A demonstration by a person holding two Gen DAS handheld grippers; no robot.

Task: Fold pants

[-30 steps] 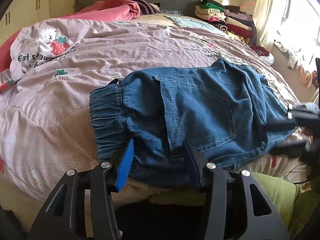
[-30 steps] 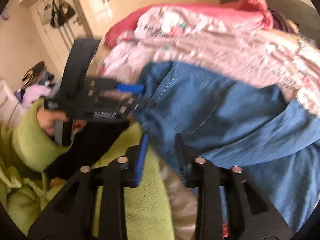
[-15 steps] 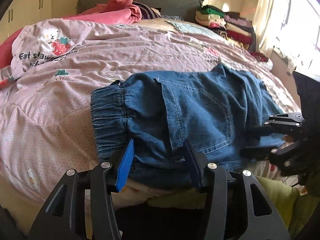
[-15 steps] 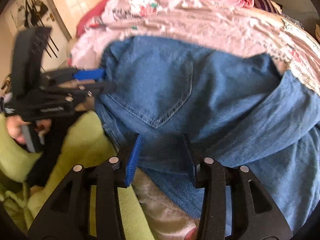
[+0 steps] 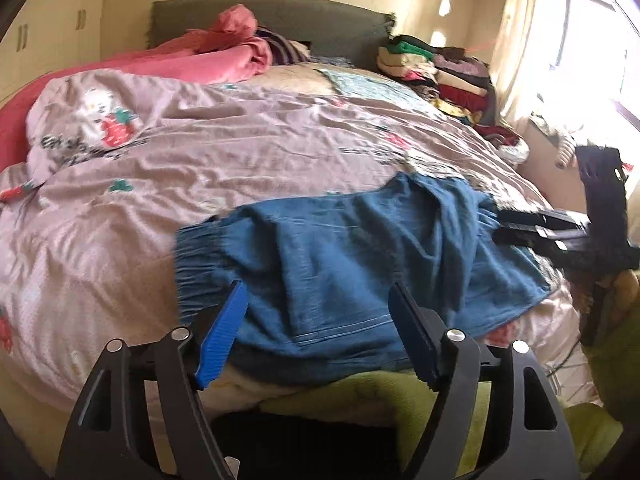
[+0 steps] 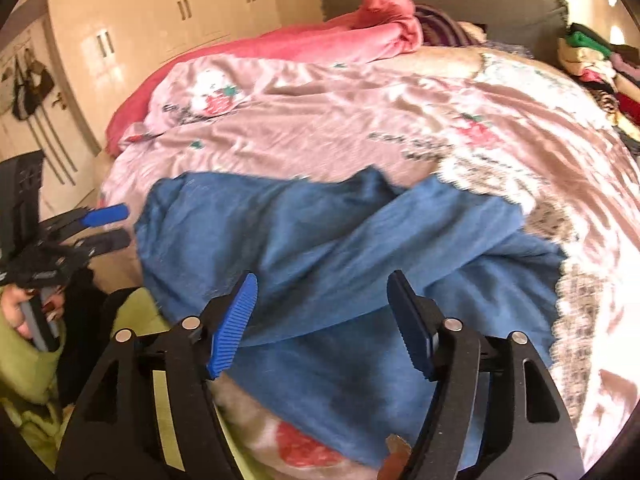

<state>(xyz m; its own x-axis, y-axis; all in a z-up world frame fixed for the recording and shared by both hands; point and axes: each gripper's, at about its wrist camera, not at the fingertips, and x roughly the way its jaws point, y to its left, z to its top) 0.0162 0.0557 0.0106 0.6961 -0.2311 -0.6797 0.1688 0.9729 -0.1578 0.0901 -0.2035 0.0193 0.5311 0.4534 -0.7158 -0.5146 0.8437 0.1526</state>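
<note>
Left gripper (image 5: 318, 330) and right gripper (image 6: 322, 318): jaws spread wide, nothing held, both poised just over the near edge of the pants (image 5: 360, 256). Denim lay rumpled on the pink quilt (image 5: 224, 148). Judgement: pinch both layers at the hem, lift evenly, avoid snagging the quilt.

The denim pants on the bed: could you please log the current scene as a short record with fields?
item: denim pants, blue, lying rumpled
support: pink quilt, near the bed's front edge
left gripper: open, empty, over the waistband end
right gripper: open, empty, over the leg end
background: stack of folded clothes by the headboard
</note>
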